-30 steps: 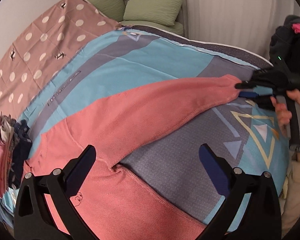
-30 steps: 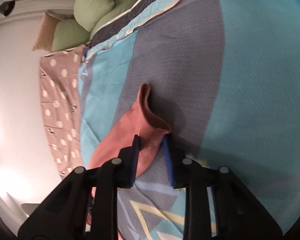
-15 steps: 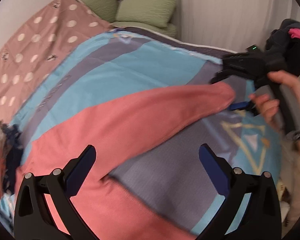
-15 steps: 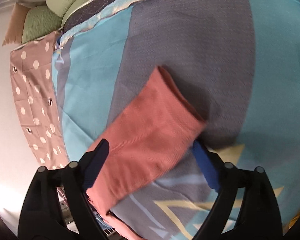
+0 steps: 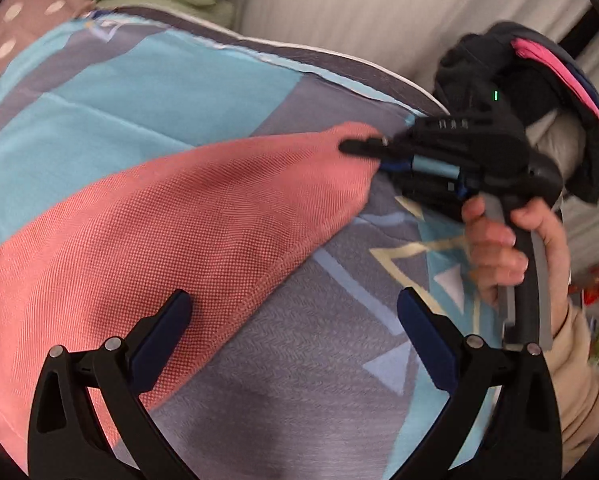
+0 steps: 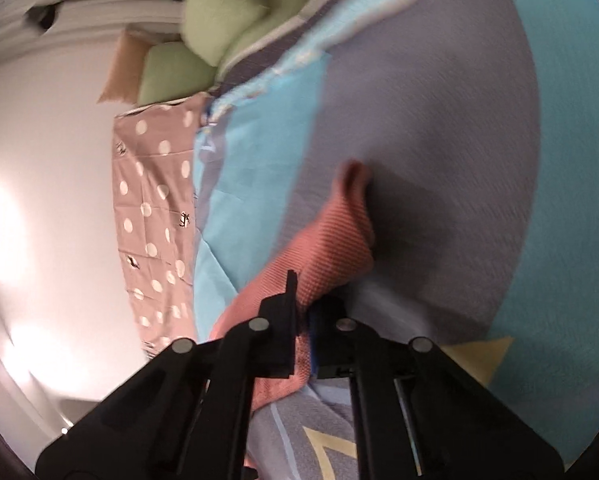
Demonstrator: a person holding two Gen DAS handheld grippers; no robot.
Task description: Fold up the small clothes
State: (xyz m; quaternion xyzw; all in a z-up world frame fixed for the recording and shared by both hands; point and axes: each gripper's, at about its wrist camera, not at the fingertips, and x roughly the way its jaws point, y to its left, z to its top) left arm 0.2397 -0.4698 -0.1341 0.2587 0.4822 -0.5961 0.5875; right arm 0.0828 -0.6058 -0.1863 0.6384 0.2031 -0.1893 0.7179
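Turquoise and grey cotton covers the bed: a patterned quilt [image 5: 147, 92] with pale triangles near the person's side fills most of both views. Beside it lies a brown sheet with white dots [image 6: 155, 200], and 2 green pillows [image 6: 219, 8] sit at the head of the bed against the pale wall.

On the quilt lies the small garment, a salmon-pink knitted piece [image 5: 151, 232]. Its long sleeve stretches diagonally across the quilt, broad at the lower left of the left wrist view and narrowing to the cuff near the bed's far edge. In the right wrist view the cuff end [image 6: 339, 240] stands lifted off the quilt and throws a dark shadow beside it.

A heap of dark clothes with a bright pink strip [image 5: 539, 80] sits beyond the bed edge.

The right gripper [image 6: 303, 320] has just been closing; its jaws are now pinched tight on the sleeve cuff, with pink cloth squeezed between the black finger and the blue pad. A hand [image 5: 511, 248] in a beige sleeve grasps its handle.

The left gripper [image 5: 295, 332] hangs over the quilt with its jaws spread wide and nothing between them; its left finger [image 5: 159, 340] is over the sleeve's lower edge, its right one over grey quilt.
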